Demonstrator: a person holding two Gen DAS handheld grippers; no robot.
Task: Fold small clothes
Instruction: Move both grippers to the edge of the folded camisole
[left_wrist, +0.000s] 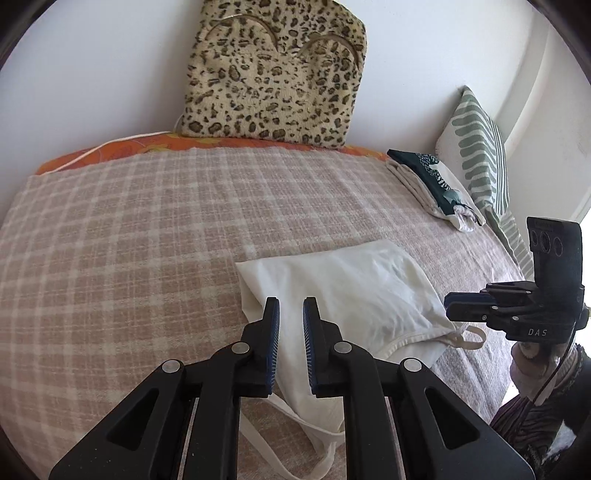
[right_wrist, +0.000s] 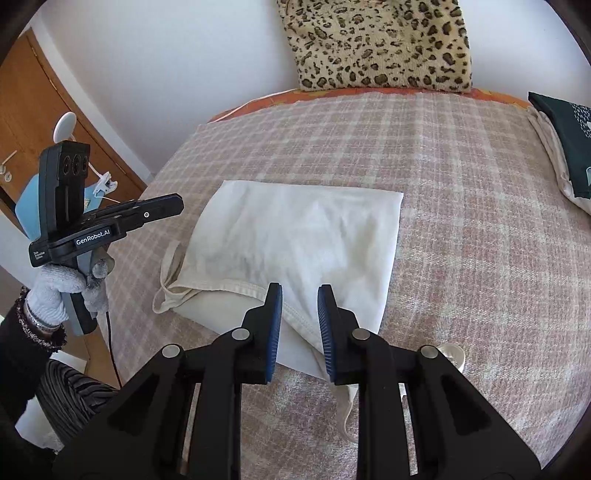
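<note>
A white strappy top (left_wrist: 354, 291) lies folded in half on the checked blanket (left_wrist: 129, 229); it also shows in the right wrist view (right_wrist: 295, 236). Its thin straps (right_wrist: 168, 273) trail off the near edge. My left gripper (left_wrist: 291, 306) hovers open over the top's left side, holding nothing. My right gripper (right_wrist: 300, 295) hovers open over the hem at the near edge, empty. Each gripper shows in the other's view, the right one (left_wrist: 452, 306) beside the top and the left one (right_wrist: 177, 206) left of it.
A stack of folded clothes (left_wrist: 432, 181) with a dark green patterned piece on top lies at the far right. A leopard-print cushion (left_wrist: 277, 74) leans on the wall. A green striped pillow (left_wrist: 480, 155) stands at the right. A wooden door (right_wrist: 33, 122) is to the left.
</note>
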